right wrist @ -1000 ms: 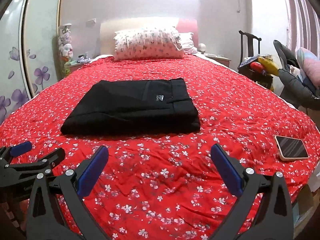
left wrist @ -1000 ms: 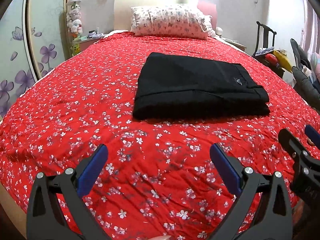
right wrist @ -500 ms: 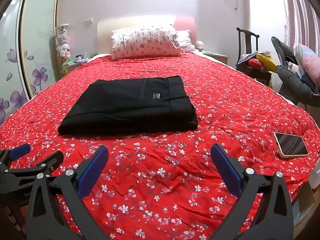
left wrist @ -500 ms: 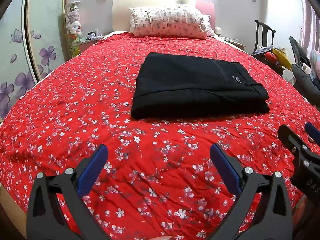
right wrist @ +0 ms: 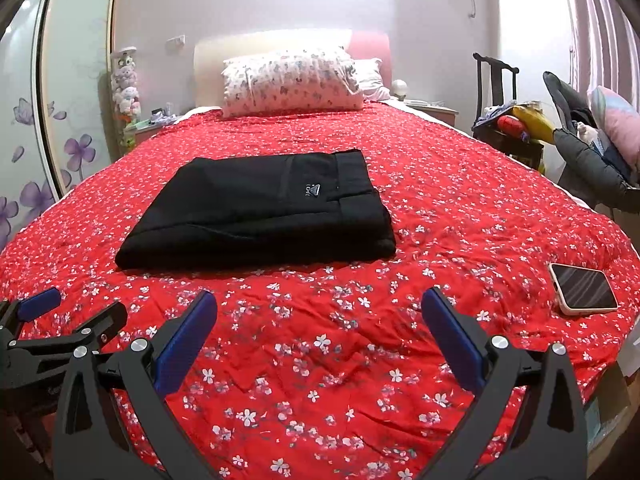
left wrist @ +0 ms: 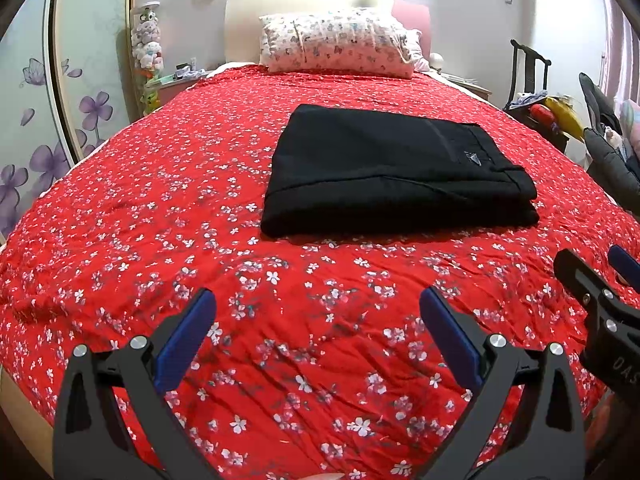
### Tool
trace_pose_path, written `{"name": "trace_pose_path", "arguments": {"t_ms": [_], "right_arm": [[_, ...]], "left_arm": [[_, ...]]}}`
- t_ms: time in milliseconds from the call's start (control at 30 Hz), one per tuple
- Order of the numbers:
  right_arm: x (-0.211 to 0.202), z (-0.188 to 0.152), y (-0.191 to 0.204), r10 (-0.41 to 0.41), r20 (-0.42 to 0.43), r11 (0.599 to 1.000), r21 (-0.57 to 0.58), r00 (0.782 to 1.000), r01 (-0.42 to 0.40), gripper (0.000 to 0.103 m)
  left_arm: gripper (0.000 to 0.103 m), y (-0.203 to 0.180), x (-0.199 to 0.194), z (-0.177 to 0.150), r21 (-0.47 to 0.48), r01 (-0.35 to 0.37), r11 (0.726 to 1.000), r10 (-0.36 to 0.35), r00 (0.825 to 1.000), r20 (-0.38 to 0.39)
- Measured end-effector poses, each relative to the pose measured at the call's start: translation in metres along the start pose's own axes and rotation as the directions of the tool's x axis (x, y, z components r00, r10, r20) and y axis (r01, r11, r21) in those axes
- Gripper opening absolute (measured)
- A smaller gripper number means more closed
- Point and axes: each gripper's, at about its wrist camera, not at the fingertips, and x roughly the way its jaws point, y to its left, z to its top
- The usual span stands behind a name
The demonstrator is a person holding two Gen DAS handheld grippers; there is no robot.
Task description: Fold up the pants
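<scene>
both the left gripper (left wrist: 318,322) and right gripper (right wrist: 319,322) gape empty before folded pants (left wrist: 394,172); only the right view shows a phone (right wrist: 584,288).

Both fisheye cameras are sitting low over the near end of the bed with the red flower-print cover (left wrist: 132,208), facing its far headboard. The left view is looking from the left, the right view from the right; both are sharing the folded black fabric pants (left wrist: 392,172) (right wrist: 260,212) mid-bed.

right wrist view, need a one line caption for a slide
Folded black pants lie on the red bedspread, phone at right; open right gripper hovers short of them.
</scene>
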Motion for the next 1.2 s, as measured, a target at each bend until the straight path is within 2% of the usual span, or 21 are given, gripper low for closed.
{"name": "trace_pose_path", "arguments": {"t_ms": [1200], "right_arm": [[0.0037,0.0000,-0.0029,0.003,-0.003,1.000,0.000,1.000,-0.003,0.102]], "left_arm": [[0.101,-0.0011,-0.0004,-0.0009,0.002,0.008,1.000,-0.008,1.000,-0.001]]}}
